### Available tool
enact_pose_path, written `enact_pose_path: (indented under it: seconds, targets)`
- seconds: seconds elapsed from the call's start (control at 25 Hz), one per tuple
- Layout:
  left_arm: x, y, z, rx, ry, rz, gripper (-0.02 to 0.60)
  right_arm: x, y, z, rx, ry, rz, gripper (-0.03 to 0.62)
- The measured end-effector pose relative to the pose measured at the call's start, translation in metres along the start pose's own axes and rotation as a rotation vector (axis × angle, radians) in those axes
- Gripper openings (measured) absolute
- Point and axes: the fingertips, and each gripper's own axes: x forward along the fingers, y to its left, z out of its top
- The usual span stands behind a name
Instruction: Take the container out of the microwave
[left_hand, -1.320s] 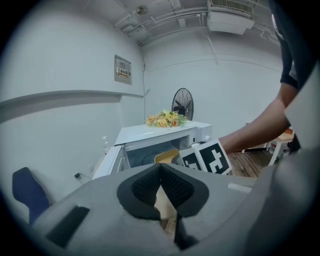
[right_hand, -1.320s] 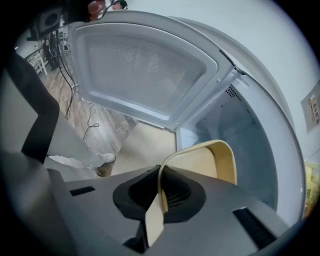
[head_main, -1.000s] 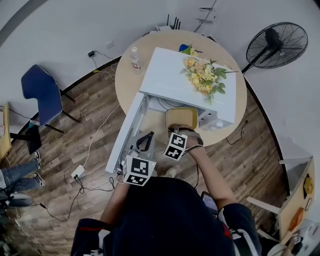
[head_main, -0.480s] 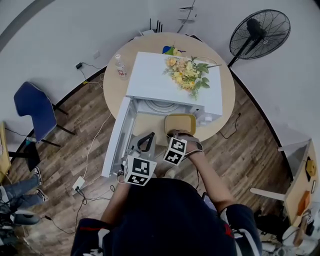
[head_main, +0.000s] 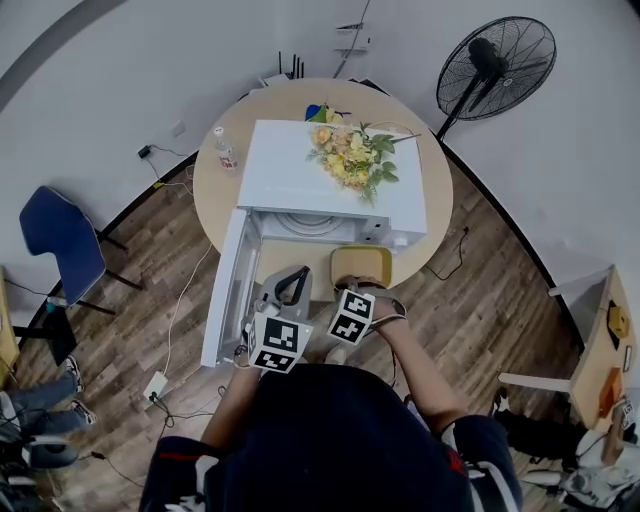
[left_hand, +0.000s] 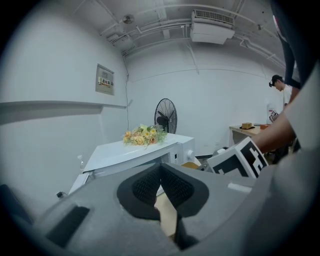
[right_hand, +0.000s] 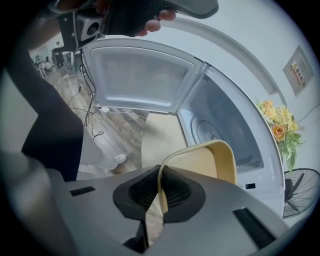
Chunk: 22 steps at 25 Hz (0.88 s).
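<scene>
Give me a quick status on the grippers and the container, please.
Right gripper shut on container rim. Left gripper shut, empty. Container outside the microwave cavity, over the table. Door open wide, nothing in the way.

The microwave (head_main: 300, 175) gapes toward the table's (head_main: 212, 195) near edge, cavity bare; its door (head_main: 225, 300) juts past the near-left edge, walling that side; the container (head_main: 361, 265) blocks the mouth's right half.

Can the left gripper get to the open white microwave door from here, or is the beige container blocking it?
Probably yes. The left gripper, shut and empty, sits close beside the open white microwave door. The beige square container, held by the right gripper, is off to the other side.
</scene>
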Motion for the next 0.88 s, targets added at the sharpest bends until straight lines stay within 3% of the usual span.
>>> enact_pose_path:
  seconds: [0.52, 0.88]
  targets:
    - [-0.006, 0.012, 0.040, -0.004, -0.099, 0.023, 0.012, -0.021, 0.001, -0.019, 0.052, 0.032, -0.009, 0.015]
    - [-0.014, 0.029, 0.059, -0.031, -0.163, 0.040, 0.012, -0.046, -0.014, -0.007, 0.097, 0.010, -0.014, 0.015]
